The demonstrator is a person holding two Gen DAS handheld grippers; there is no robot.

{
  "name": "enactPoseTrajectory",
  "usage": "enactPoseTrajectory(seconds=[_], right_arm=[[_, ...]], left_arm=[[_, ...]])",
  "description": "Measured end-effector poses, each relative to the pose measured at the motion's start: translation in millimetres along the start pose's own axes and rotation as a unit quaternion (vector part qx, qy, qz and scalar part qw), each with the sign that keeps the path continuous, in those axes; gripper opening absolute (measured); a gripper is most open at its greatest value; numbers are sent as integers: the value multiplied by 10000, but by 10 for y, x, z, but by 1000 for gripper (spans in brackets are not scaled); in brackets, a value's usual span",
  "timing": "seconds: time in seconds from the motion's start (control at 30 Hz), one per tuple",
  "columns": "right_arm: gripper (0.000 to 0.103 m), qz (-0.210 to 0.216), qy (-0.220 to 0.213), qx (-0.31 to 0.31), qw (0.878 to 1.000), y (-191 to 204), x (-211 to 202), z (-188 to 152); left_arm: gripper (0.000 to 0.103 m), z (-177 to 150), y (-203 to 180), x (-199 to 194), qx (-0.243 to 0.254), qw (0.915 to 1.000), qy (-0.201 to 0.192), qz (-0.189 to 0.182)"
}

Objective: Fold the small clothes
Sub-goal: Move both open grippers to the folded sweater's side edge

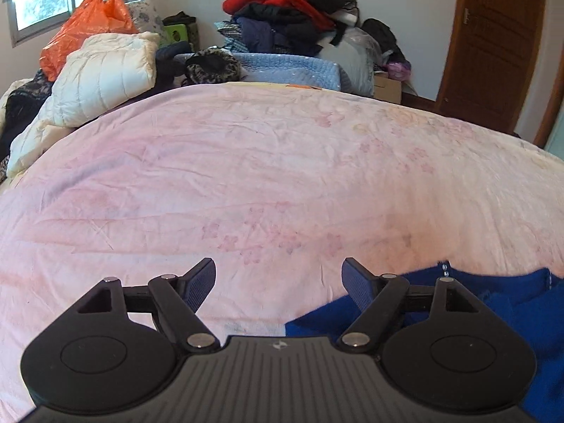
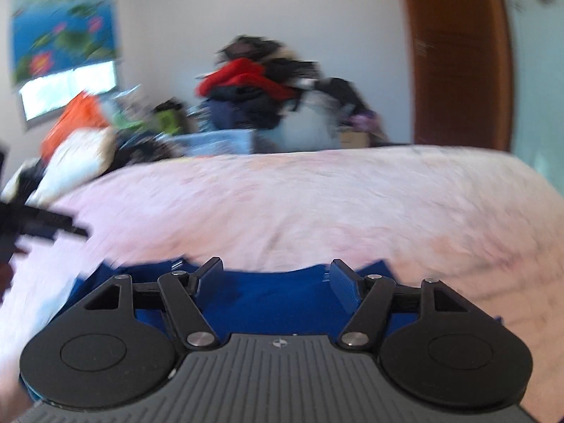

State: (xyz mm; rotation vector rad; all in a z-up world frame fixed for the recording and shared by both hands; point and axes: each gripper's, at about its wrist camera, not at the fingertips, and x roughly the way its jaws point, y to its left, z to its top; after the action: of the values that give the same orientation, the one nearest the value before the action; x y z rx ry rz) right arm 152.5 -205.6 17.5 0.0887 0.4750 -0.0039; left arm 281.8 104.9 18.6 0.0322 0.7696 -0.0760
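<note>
I have both tools hovering low over the pale pink flower-printed bedspread [image 1: 282,162], which serves as my folding surface. The left gripper [image 1: 278,282] is spread wide and grips nothing; only bedspread shows between its blue ribbed pads [image 1: 356,283]. The bright blue knit garment [image 1: 511,303] lies just to its right, its edge passing under the right-hand finger, so I judge this tool is parked beside the cloth, ready to take a corner. The right gripper [image 2: 276,276] is likewise spread and empty, hanging directly above the blue garment [image 2: 268,296] — a sensible place from which to drop onto its far hem.

Much is hard to read: the right view is smeared with motion blur, the garment is cut off by the tool bodies in both views, and I cannot tell its type or how far it is folded — the dark streak at the right view's left edge is probably the other tool
</note>
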Motion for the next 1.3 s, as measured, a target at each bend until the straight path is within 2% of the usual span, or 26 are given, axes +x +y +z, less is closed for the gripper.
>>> enactPoseTrajectory(seconds=[0.07,0.13,0.2,0.23,0.3,0.37,0.4,0.43,0.5,0.57,0.63,0.73,0.8,0.87,0.97,1.0,1.03,1.1,1.17,1.23,1.27,1.3], right_arm=[[76,324,94,-556,9979,307,-26,-10],[76,485,278,-904,9943,545,33,45],[76,737,513,-857,9923,676,197,155],[75,982,786,-741,9893,696,341,210],[75,1609,1451,-314,9757,757,670,246],[74,2343,2037,218,9503,796,1037,244],[74,2453,2054,545,9459,819,1191,258],[74,2342,1883,889,9496,803,1295,309],[75,1819,1175,1745,9606,663,1353,458],[75,1221,475,2324,9638,512,1183,552],[78,1273,397,1927,9722,532,937,605],[88,1138,410,308,9922,822,475,470],[90,864,436,-825,9919,1045,152,227],[91,746,374,-1566,9841,1207,-117,-13],[91,604,363,-1759,9819,1278,-382,-186],[91,521,403,-1637,9843,1192,-442,-200],[91,413,424,-1451,9876,1140,-485,-216],[92,352,533,-899,9939,884,-448,-230],[92,544,656,-413,9955,754,-452,-270],[92,588,672,-149,9959,695,-509,-358],[92,556,692,-129,9960,697,-523,-405],[92,490,696,-152,9963,699,-536,-434]], left_arm=[[79,-92,-76,5,277,9996,91,8],[79,-183,-124,-18,457,9987,120,178],[79,-281,-134,-97,652,9974,70,307],[79,-326,-140,-137,750,9966,57,331],[79,-422,-148,-208,901,9954,84,327],[79,-512,-135,-249,1013,9945,180,218],[79,-556,-124,-268,1057,9940,225,171],[79,-597,-111,-284,1097,9935,249,149],[79,-636,-57,-295,1107,9933,275,183],[79,-634,35,-283,1000,9945,274,167],[79,-612,137,-251,764,9966,318,-38],[79,-579,250,-159,269,9962,589,-590],[79,-590,225,-169,182,9937,633,-907],[79,-609,78,-239,548,9935,426,-906],[79,-592,-282,-316,1462,9885,-7,-385],[82,-553,-425,-309,1719,9848,-173,-170],[90,-504,-559,-260,1935,9806,-296,-37],[94,-414,-814,-79,2247,9728,-503,247],[94,-336,-1068,184,2616,9615,-521,655],[95,-269,-1230,442,2900,9481,-578,1171],[95,-212,-1225,551,2919,9418,-662,1528],[95,-137,-1162,633,2797,9393,-716,1855]])
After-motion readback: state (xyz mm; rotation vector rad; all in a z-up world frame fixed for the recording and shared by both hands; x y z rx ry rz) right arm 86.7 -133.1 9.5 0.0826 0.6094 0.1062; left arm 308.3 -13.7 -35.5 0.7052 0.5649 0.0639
